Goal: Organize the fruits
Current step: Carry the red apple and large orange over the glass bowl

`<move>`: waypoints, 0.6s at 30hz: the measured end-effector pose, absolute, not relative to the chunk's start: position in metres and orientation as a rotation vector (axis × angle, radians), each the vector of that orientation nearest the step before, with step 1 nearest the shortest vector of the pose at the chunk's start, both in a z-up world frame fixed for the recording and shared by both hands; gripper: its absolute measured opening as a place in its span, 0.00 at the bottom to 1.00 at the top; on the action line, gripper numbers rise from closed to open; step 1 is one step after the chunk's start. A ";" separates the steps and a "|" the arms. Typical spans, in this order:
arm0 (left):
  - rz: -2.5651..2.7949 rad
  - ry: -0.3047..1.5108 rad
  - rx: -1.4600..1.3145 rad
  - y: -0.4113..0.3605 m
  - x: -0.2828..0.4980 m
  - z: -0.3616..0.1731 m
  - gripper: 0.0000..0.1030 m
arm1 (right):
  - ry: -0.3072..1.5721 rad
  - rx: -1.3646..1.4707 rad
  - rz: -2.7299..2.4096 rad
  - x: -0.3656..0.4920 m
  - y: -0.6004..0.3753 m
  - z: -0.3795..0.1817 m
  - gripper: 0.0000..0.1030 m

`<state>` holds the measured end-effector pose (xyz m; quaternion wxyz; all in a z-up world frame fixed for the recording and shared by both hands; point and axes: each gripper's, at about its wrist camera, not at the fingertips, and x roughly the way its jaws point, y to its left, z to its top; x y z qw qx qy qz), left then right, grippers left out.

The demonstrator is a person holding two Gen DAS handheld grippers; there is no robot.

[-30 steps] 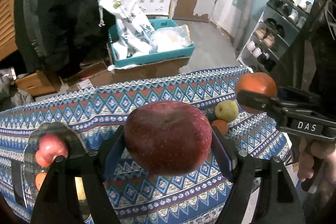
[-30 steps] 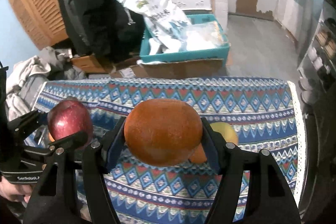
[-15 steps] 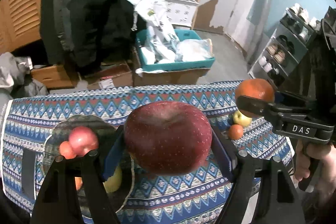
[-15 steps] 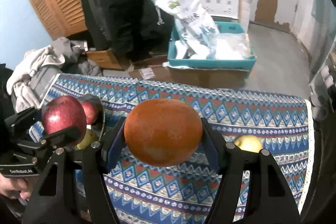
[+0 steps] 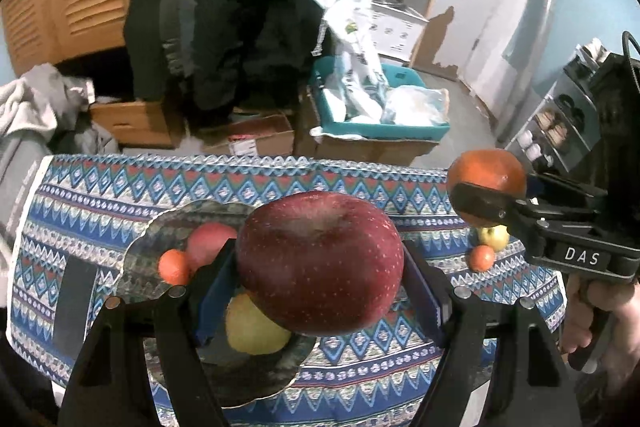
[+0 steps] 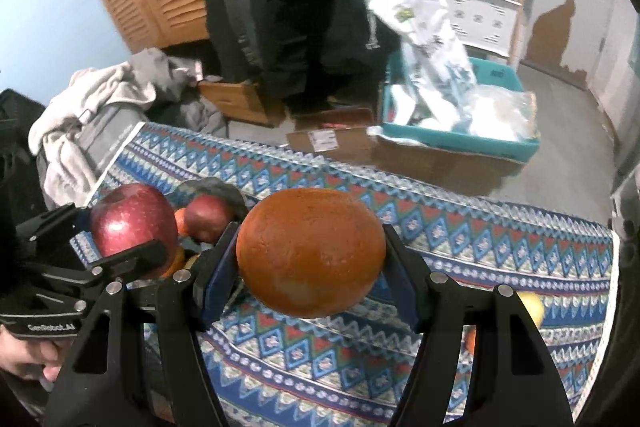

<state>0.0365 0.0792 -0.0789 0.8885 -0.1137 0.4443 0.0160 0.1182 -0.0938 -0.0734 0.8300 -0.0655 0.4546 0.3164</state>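
My left gripper [image 5: 320, 267] is shut on a big dark red apple [image 5: 320, 261] and holds it above the silver fruit dish [image 5: 160, 227]. The dish holds a smaller red apple [image 5: 208, 241], a small orange [image 5: 173, 267] and a yellow-green fruit [image 5: 254, 331]. My right gripper [image 6: 310, 263] is shut on a large orange [image 6: 310, 259], above the patterned cloth, right of the dish. In the left wrist view the right gripper [image 5: 486, 187] shows at the right. A yellow-green fruit [image 5: 494, 237] and a small orange [image 5: 482, 258] lie on the cloth under it.
The patterned blue cloth [image 5: 280, 183] covers the table. A dark phone-like slab [image 5: 74, 301] lies left of the dish. Beyond the far edge stand cardboard boxes [image 5: 248, 139], a teal crate with bags [image 5: 380, 111], a wooden shelf and a standing person [image 5: 232, 7].
Both grippers have moved left with their fruits. The dish has come from the left edge to under the red apple. The loose fruits have slid to the right of both views.
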 end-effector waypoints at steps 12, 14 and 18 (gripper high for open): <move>0.121 0.952 -0.299 0.134 0.021 -0.102 0.77 | 0.999 -0.170 0.767 0.118 -0.025 -0.087 0.66; 0.133 0.965 -0.317 0.143 0.020 -0.109 0.77 | 1.011 -0.177 0.779 0.120 -0.013 -0.094 0.66; 0.150 0.988 -0.344 0.159 0.018 -0.125 0.77 | 1.043 -0.184 0.796 0.123 0.003 -0.110 0.66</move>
